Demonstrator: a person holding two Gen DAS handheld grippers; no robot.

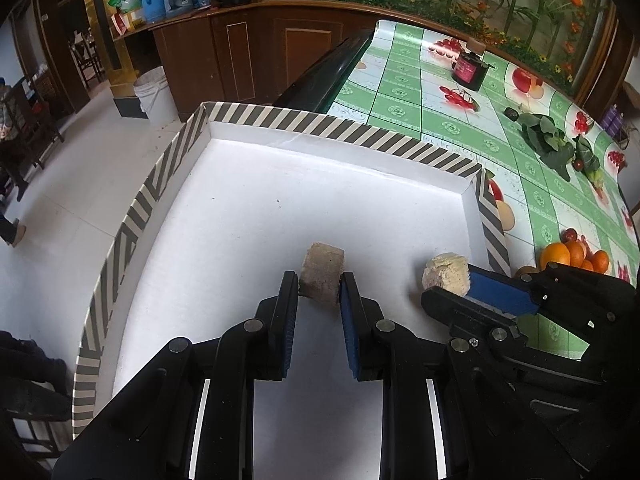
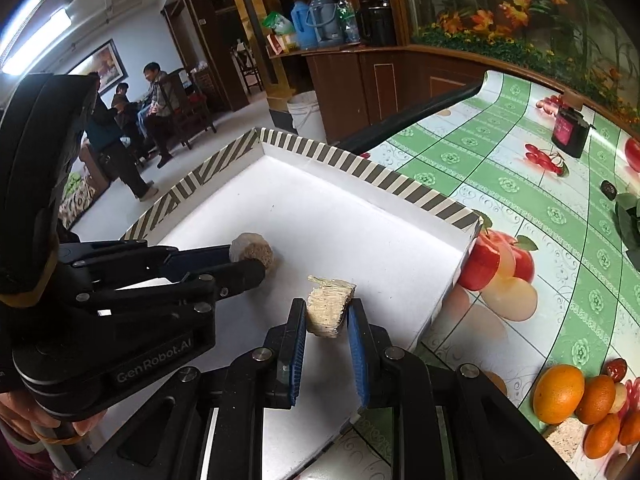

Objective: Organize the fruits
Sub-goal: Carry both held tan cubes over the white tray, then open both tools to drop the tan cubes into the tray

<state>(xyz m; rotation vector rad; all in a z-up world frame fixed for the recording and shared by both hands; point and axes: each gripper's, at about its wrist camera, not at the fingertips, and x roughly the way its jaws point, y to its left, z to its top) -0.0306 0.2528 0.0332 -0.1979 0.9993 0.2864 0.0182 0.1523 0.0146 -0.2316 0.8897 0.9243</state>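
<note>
Both grippers reach into a white box lid with a striped rim (image 1: 344, 128), which also shows in the right wrist view (image 2: 360, 168). My left gripper (image 1: 319, 282) is shut on a brownish sugarcane piece (image 1: 322, 272) just above the lid floor; it also shows in the right wrist view (image 2: 252, 250). My right gripper (image 2: 327, 312) is shut on a pale sugarcane piece (image 2: 330, 306), seen in the left wrist view (image 1: 446, 274) to the right of the first.
Oranges (image 2: 580, 404) and a small red fruit (image 2: 614, 368) lie on the green fruit-print tablecloth (image 2: 520, 184) right of the lid. A dark jar (image 1: 470, 68), leafy greens (image 1: 548, 140) and a white bucket (image 1: 156, 96) on the floor stand further off.
</note>
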